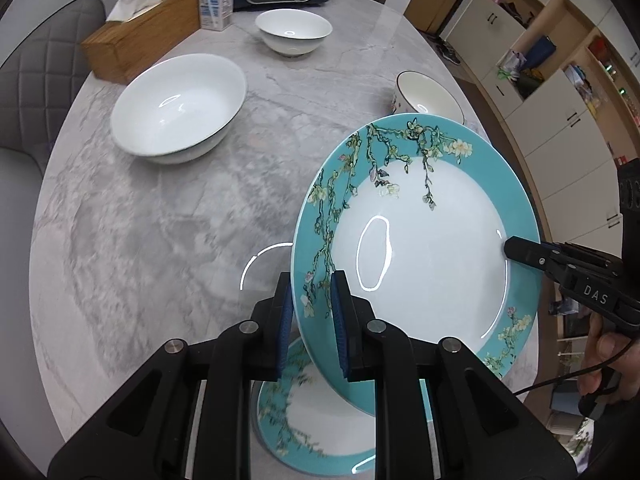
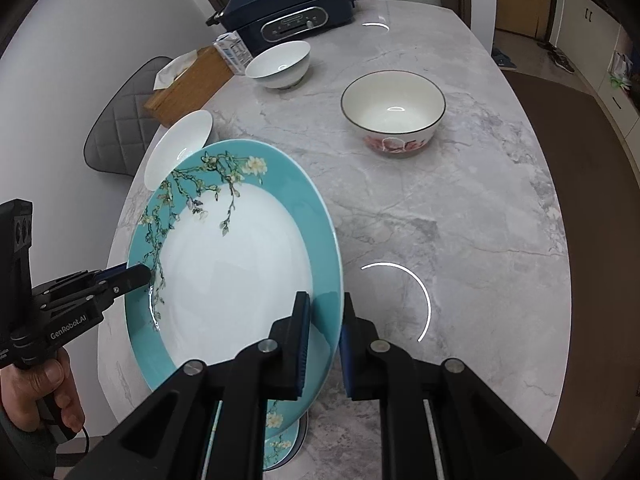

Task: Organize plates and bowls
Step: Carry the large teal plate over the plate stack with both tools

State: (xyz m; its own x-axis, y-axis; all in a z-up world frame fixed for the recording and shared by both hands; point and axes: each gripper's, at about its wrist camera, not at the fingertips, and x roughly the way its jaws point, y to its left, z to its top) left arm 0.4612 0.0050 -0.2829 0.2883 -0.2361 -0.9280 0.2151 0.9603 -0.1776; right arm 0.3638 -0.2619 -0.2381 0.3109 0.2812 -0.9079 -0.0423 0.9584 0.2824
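A: What's under you?

B: A grey marble table [image 1: 160, 216]. Nearest lies a second teal plate [image 1: 320, 432]; farther off sit a large white bowl [image 1: 178, 106], a floral bowl [image 2: 394, 114], a small white bowl [image 1: 294, 30] and, far back, a cooker [image 2: 288, 12]; cabinets [image 1: 560, 120] stand right.

A: And my grippers?

B: Your left gripper [image 1: 310, 312] and right gripper [image 2: 324, 344] each clamp a rim of the teal blossom plate [image 1: 420, 248], held tilted above the other.
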